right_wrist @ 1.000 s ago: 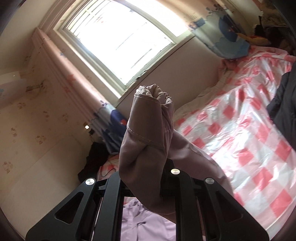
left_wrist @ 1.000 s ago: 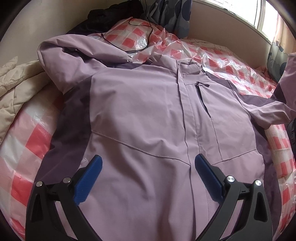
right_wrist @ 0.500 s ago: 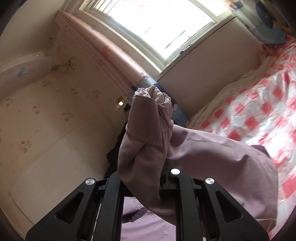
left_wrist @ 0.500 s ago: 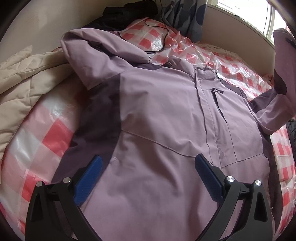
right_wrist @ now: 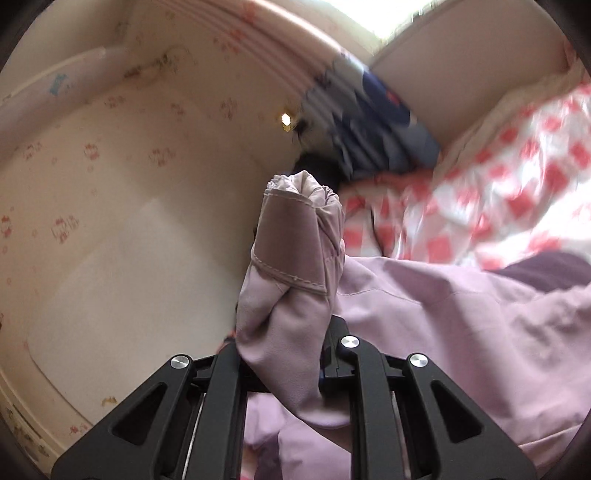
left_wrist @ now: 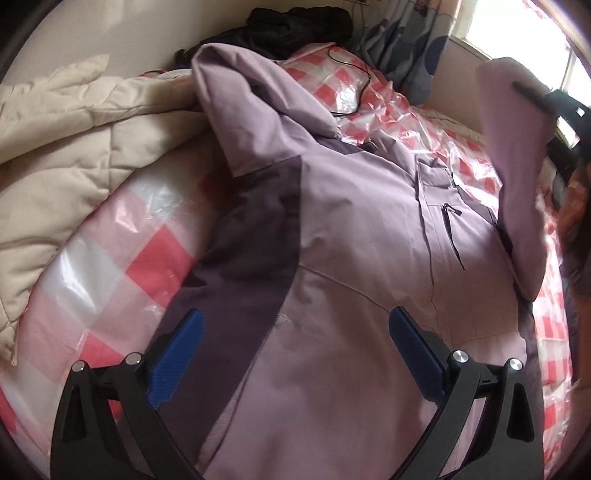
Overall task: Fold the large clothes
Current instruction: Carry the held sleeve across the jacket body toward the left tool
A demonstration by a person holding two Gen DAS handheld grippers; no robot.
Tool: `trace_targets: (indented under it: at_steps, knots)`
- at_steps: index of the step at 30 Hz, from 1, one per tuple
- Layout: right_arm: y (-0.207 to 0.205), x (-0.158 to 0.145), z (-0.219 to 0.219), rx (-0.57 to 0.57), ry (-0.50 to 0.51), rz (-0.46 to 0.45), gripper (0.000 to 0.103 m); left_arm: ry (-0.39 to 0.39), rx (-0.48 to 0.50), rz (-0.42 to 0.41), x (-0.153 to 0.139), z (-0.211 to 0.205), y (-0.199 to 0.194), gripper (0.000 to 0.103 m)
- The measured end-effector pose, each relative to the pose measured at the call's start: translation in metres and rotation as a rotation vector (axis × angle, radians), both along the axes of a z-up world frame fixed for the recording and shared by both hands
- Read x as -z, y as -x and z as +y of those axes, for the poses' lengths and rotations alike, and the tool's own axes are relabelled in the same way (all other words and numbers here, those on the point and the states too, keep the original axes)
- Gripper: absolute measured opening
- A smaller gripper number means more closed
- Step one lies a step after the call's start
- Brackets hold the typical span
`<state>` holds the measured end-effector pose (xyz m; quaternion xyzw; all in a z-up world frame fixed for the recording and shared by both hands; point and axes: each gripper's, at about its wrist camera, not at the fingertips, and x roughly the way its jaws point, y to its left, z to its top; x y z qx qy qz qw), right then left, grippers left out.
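A lilac jacket (left_wrist: 362, 266) with dark purple side panels lies front up on the bed, hood towards the far wall. My left gripper (left_wrist: 293, 328) is open and empty, hovering above the jacket's lower front. My right gripper (right_wrist: 291, 354) is shut on the jacket's sleeve cuff (right_wrist: 295, 243), which sticks up between the jaws. In the left wrist view the lifted sleeve (left_wrist: 517, 155) rises at the right, with the right gripper (left_wrist: 565, 122) holding its end. The rest of the sleeve (right_wrist: 461, 325) trails down to the jacket.
A red-and-white checked plastic sheet (left_wrist: 110, 280) covers the bed. A beige quilt (left_wrist: 74, 147) lies bunched at the left. Dark clothes (left_wrist: 295, 22) and a black cable (left_wrist: 351, 88) lie by the far wall. A blue curtain (right_wrist: 369, 122) hangs below the window.
My right gripper has carried the sleeve cuff up and inwards over the jacket and turned its view from the window towards the wall. My left gripper has shifted left over the jacket.
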<state>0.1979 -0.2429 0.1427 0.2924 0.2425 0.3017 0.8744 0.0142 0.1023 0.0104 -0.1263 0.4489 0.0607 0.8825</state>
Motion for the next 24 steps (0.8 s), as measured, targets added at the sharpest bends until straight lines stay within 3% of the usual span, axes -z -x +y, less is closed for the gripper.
trace_targets:
  at_steps: [11, 14, 17, 19, 22, 24]
  knots:
    - [-0.007, 0.127, 0.083, -0.088, 0.160, 0.173, 0.013, 0.044, -0.011, 0.011, 0.003, 0.010, 0.000, 0.096]
    - [-0.009, 0.146, 0.096, -0.117, 0.196, 0.216, 0.019, 0.047, -0.002, 0.015, 0.004, 0.008, -0.001, 0.096]
    - [-0.012, 0.167, 0.111, -0.176, 0.217, 0.288, 0.039, 0.051, 0.003, 0.018, 0.004, 0.006, -0.001, 0.096]
    - [-0.011, 0.175, 0.124, -0.261, 0.235, 0.333, 0.071, 0.052, 0.005, 0.021, 0.005, 0.006, -0.002, 0.096]
    - [-0.004, 0.173, 0.146, -0.378, 0.331, 0.357, 0.082, 0.055, 0.008, 0.027, 0.005, 0.005, -0.003, 0.096]
    - [0.003, 0.156, 0.141, -0.399, 0.300, 0.323, 0.082, 0.052, 0.006, 0.026, 0.005, 0.006, -0.003, 0.096]
